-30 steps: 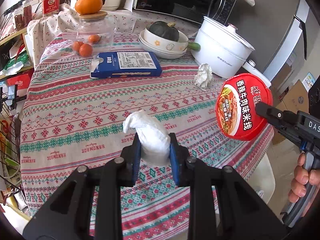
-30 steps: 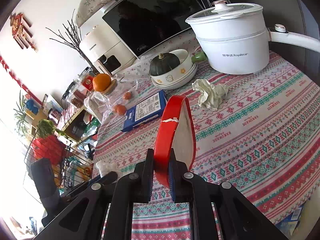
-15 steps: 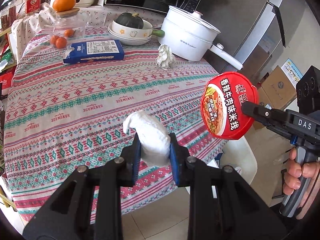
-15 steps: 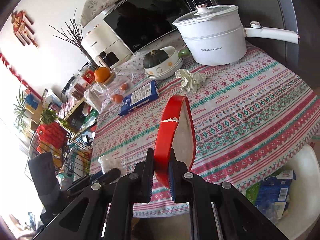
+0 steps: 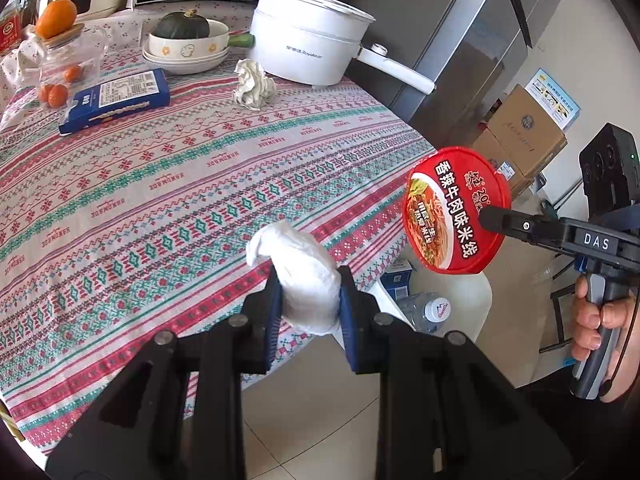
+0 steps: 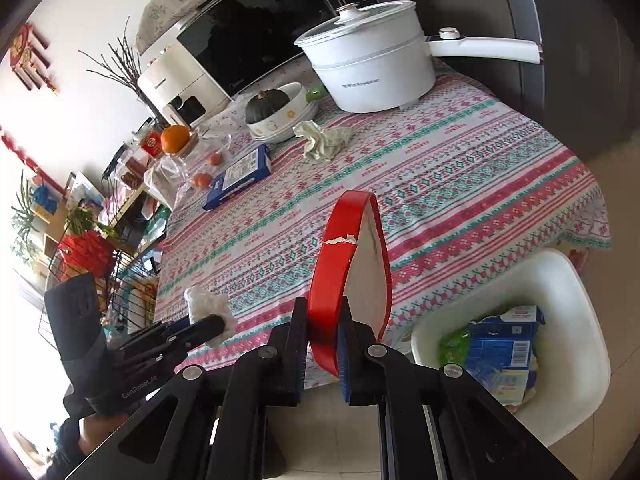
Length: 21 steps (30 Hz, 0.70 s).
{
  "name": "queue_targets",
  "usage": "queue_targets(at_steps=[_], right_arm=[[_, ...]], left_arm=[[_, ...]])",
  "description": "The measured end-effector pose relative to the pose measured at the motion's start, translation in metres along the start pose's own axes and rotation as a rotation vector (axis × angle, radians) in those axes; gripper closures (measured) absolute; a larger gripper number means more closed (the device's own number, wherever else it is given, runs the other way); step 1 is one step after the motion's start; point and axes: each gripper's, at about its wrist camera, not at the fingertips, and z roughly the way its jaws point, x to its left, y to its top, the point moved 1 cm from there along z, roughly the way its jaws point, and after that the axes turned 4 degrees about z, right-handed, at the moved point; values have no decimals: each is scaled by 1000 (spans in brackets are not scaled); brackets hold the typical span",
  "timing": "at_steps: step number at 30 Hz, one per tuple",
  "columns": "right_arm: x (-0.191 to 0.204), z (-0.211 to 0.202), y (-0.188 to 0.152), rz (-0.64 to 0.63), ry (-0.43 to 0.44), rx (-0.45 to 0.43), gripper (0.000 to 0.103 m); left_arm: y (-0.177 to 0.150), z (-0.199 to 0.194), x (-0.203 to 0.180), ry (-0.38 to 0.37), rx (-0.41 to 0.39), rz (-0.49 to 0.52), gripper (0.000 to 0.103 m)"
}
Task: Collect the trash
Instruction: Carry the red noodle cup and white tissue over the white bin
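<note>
My left gripper (image 5: 308, 300) is shut on a white crumpled wad (image 5: 298, 272), held over the table's near edge; the wad also shows in the right wrist view (image 6: 208, 304). My right gripper (image 6: 323, 336) is shut on the rim of a red noodle-cup lid (image 6: 344, 264), held on edge; its printed face shows in the left wrist view (image 5: 456, 216). A white bin (image 6: 560, 280) stands on the floor beside the table, holding a blue carton (image 6: 504, 348) and green wrapper. Another crumpled tissue (image 5: 252, 84) lies on the tablecloth near the pot.
On the patterned tablecloth (image 5: 160, 184) are a white electric pot (image 5: 312, 48), stacked bowls with a squash (image 5: 184, 40), a blue box (image 5: 116, 98) and a jar with an orange on top (image 5: 56, 20). Cardboard boxes (image 5: 520, 136) stand by the fridge.
Both grippers have drawn back from the table and toward its right edge with their loads. The white bin with trash has come into view below the lid.
</note>
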Motion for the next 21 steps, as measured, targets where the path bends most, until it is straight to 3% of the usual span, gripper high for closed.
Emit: queue_targets(at_steps=[12, 21], right_arm=[[-96, -47, -16, 141, -93, -39, 90], [-147, -54, -31, 239, -155, -16, 88]], left_arm=[[2, 42, -73, -89, 73, 137, 75], [0, 84, -135, -154, 138, 232, 75]])
